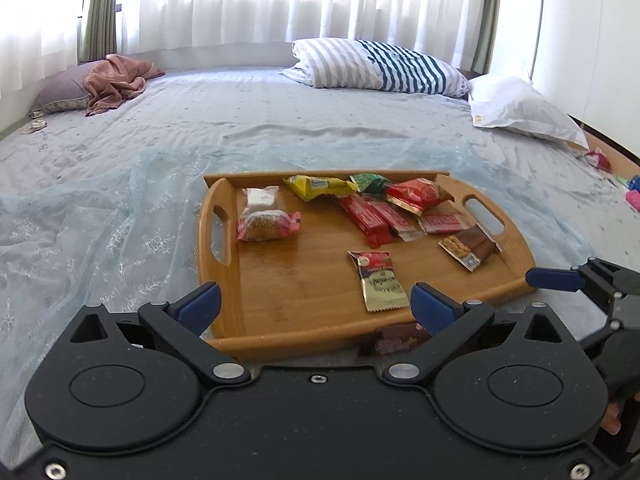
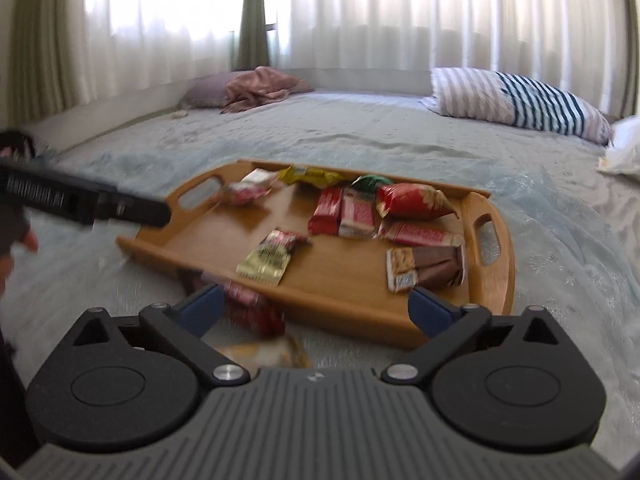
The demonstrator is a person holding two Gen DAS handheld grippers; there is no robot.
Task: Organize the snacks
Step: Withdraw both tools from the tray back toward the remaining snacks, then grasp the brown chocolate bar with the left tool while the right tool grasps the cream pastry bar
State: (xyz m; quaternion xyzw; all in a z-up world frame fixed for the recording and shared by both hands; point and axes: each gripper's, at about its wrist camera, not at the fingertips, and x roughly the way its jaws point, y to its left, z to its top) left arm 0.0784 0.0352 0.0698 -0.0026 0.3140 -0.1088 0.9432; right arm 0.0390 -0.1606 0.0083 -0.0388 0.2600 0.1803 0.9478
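**Both tools wide apart, stray snacks still outside the tray**

I have the left tool (image 1: 312, 306) and the right tool (image 2: 316, 308) both spread wide with nothing between their pads. The wooden tray (image 1: 280, 280) sits on the bed (image 1: 200, 128) straight ahead of both tools, its near rim just past the left tool's fingertips.

My judgement is that the step in hand is collecting the snacks that lie outside the tray. A dark wrapped bar (image 1: 400, 338) rests on the bedding against the tray's near rim, just beneath the left tool's right finger. In the right wrist view a red packet (image 2: 252, 308) lies just ahead of the right tool's left finger, and a pale blurred wrapper (image 2: 268, 354) sits nearer still, under the tool. To do this well I would come down over one wrapper at a time, pinch across its narrow width, and keep the pads clear of the sheer lace cover (image 1: 100, 220), which could snag.

Counting inside the tray, as far as I can tell: three red bars (image 1: 372, 216), one yellow packet (image 1: 316, 186), one green packet (image 1: 370, 182), one red pouch (image 1: 418, 196), one brown bar (image 1: 470, 246), one gold-and-red sachet (image 1: 378, 280), one pink-wrapped cake (image 1: 266, 224) and one white packet (image 1: 260, 196). Outside it, I count two or three pieces; blur prevents certainty.
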